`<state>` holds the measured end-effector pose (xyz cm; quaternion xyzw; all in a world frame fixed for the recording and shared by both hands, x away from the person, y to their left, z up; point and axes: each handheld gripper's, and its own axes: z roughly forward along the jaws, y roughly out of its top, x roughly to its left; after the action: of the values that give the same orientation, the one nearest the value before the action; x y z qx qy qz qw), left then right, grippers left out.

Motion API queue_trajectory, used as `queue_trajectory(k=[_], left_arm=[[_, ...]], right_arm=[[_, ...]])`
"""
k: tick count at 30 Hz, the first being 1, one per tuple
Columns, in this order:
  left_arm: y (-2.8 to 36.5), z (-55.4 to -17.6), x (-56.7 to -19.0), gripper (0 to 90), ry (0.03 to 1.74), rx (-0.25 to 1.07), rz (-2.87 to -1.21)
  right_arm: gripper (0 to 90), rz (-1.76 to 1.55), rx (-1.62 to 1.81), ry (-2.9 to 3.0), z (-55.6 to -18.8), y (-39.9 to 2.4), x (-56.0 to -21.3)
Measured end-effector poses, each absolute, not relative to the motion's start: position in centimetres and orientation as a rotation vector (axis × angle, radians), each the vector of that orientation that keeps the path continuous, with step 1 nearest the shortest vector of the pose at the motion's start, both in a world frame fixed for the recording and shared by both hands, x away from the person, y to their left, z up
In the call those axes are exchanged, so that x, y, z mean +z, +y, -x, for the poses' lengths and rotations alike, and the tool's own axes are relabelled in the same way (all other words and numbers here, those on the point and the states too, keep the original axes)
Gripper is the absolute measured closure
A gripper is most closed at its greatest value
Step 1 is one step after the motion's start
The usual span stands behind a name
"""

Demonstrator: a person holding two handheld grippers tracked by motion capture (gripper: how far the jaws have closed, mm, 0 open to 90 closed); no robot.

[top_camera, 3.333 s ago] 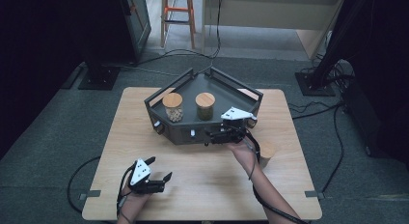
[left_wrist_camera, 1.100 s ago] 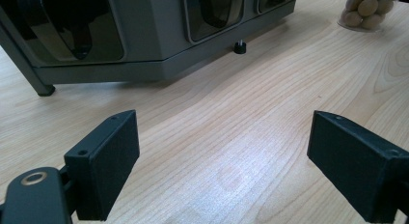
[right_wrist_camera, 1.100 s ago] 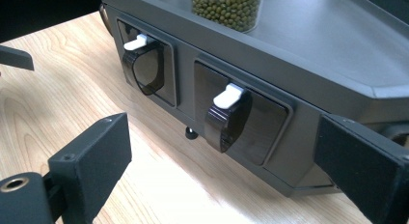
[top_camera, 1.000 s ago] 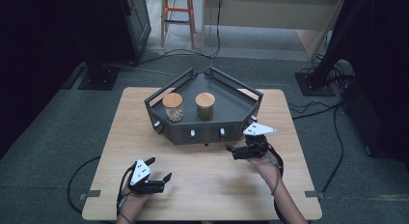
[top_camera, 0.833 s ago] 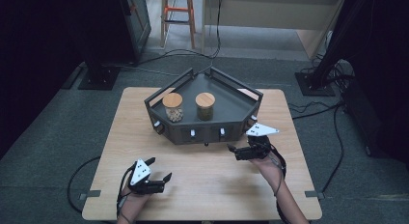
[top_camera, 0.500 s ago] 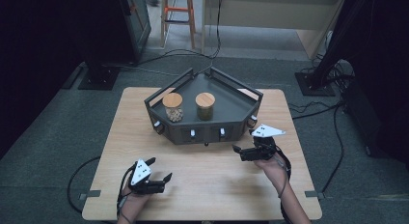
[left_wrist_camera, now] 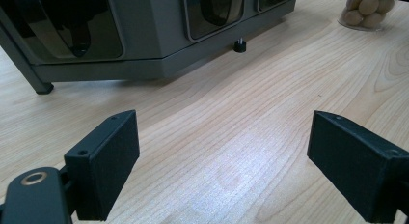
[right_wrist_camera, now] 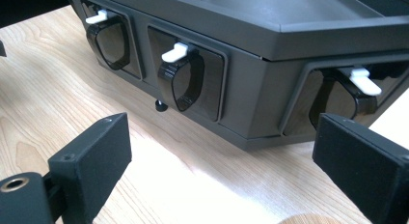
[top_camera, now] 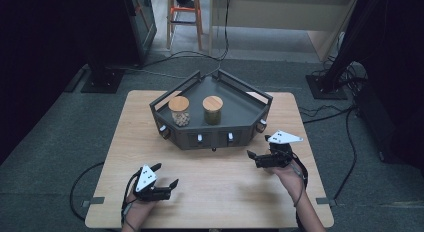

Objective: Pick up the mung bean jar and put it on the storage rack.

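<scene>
Just ahead of right gripper (top_camera: 251, 155) spread fingers (right_wrist_camera: 91, 159): dark tray (right_wrist_camera: 270, 55).

The person's 2 forearms enter from the bottom of the high view. The left gripper (top_camera: 159, 181) sits low at the near left, jaws spread wide and holding nothing. The right gripper (top_camera: 256, 158) is farther forward at the right, jaws also wide apart and holding nothing.

Jar (left_wrist_camera: 367, 11) cut off at top edge; contents blurred.
</scene>
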<state>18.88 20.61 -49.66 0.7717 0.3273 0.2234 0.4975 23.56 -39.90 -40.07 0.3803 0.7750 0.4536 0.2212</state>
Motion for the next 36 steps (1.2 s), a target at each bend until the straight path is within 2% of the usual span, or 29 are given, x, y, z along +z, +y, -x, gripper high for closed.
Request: queue_trajectory(k=[36], left_arm=[[20.5,-19.0,-49.7,11.1,0.792,0.538,-1.878]], right_arm=[[6.3,-1.135,1.258,2.059,-21.2,-43.3,-41.8]])
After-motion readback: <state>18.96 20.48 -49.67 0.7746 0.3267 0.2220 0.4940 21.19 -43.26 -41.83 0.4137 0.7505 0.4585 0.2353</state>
